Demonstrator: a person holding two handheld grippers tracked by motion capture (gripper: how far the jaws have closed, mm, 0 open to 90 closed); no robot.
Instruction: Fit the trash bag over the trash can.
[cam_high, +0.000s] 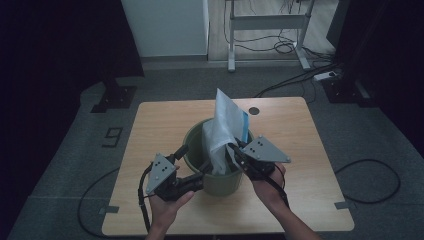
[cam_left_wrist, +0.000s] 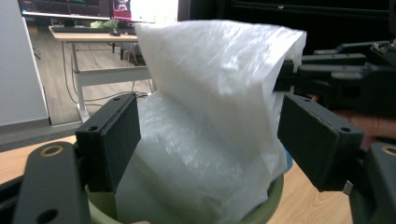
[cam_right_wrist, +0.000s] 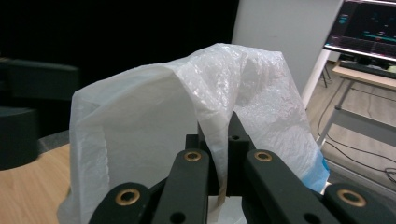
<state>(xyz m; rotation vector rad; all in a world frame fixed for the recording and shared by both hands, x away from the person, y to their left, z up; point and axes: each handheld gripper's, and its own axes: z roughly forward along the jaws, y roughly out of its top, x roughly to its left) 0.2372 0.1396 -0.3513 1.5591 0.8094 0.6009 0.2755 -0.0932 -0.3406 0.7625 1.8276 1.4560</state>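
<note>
Plastic film is pinched flat between the jaws of the right gripper (cam_right_wrist: 219, 186), which are pressed together on a fold of the bag (cam_right_wrist: 187, 126). In the right gripper view the film rises from the jaws and bends over like an arch. The bag is white, thin and half see-through, with many small wrinkles and a blue strip along one edge. From above it stands up out of the bin (cam_high: 197, 150), taller than the rim and leaning to the far side, with its top corner pointed.

The left gripper (cam_left_wrist: 210, 140) has its jaws wide apart. The bag sits between them, but the pads (cam_left_wrist: 119, 140) do not press on it. In the high view this gripper (cam_high: 200, 172) is at the near left side of the bin, and the right gripper (cam_high: 231, 148) is at its near right side, over the rim.

The bin is round, olive green, and stands in the middle of the wooden table (cam_high: 300, 150).
</note>
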